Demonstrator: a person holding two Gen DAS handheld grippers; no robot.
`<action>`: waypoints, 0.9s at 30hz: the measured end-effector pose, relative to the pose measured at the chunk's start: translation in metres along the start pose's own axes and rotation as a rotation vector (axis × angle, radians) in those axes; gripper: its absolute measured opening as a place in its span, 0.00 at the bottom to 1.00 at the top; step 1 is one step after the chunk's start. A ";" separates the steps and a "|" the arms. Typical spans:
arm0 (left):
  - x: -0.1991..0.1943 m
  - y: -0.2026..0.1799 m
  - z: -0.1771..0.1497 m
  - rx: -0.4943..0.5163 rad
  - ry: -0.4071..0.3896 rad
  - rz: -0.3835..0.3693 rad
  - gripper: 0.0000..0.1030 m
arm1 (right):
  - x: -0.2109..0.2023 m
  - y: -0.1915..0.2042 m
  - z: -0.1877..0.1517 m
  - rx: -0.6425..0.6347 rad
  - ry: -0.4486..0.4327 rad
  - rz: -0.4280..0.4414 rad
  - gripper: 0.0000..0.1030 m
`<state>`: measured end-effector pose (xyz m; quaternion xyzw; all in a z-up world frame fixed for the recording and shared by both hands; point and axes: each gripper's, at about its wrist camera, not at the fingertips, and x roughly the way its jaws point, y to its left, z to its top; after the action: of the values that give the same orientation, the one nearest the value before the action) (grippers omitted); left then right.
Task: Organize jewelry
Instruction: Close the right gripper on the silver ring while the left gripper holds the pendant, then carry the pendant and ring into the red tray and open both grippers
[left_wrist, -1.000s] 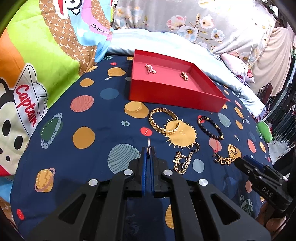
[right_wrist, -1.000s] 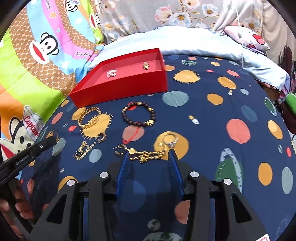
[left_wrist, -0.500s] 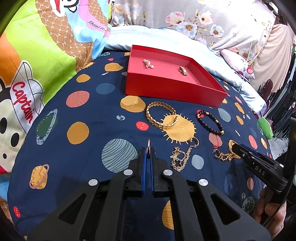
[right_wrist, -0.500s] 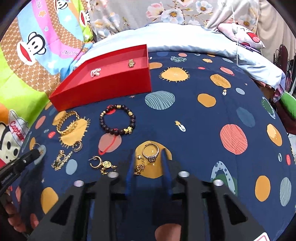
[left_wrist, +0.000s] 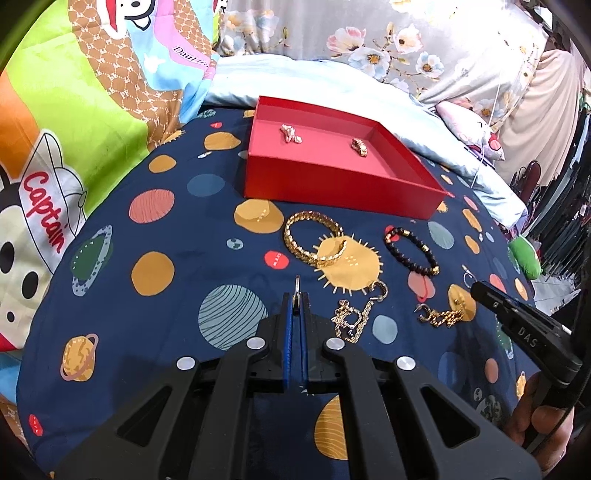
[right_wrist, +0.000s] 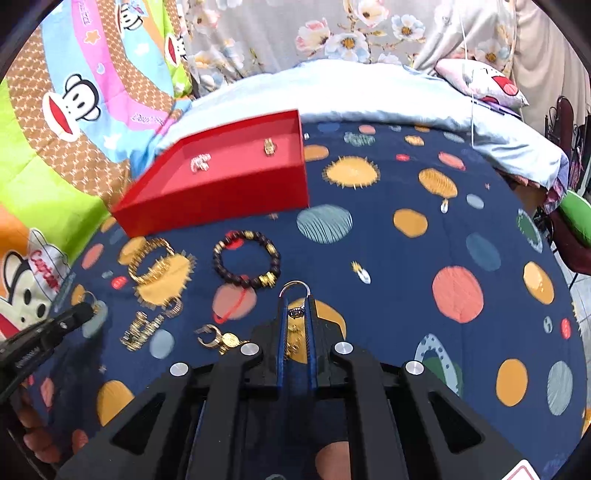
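Right gripper (right_wrist: 295, 301) jaws have just closed on a silver ring (right_wrist: 294, 286); left gripper (left_wrist: 295, 297) is clamped on a small ring (left_wrist: 297, 287). Planet-print bedspread (right_wrist: 424, 258) lies open rightward. Red tray (left_wrist: 332, 184) sits beyond, then gold bangle (left_wrist: 314, 240), bead bracelet (left_wrist: 412, 249).

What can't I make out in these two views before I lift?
- Gold chain, right wrist view: partly hidden behind the right claw, which has just been closing on the ring.
- Small piece in the shut left claw, left wrist view: seen edge-on, too small to identify.
- Two pieces in the red tray: too small to identify.
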<state>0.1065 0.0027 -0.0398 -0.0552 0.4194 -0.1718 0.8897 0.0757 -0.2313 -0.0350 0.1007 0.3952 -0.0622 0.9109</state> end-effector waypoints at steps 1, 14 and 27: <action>-0.001 -0.001 0.002 0.003 -0.002 0.000 0.02 | -0.005 0.001 0.004 0.002 -0.011 0.010 0.08; -0.004 -0.029 0.083 0.122 -0.136 0.033 0.02 | 0.004 0.013 0.092 -0.041 -0.115 0.115 0.08; 0.101 -0.034 0.169 0.144 -0.095 0.128 0.02 | 0.104 0.017 0.167 0.015 -0.051 0.173 0.08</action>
<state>0.2860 -0.0724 0.0036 0.0276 0.3660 -0.1413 0.9194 0.2681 -0.2573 0.0023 0.1397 0.3612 0.0112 0.9219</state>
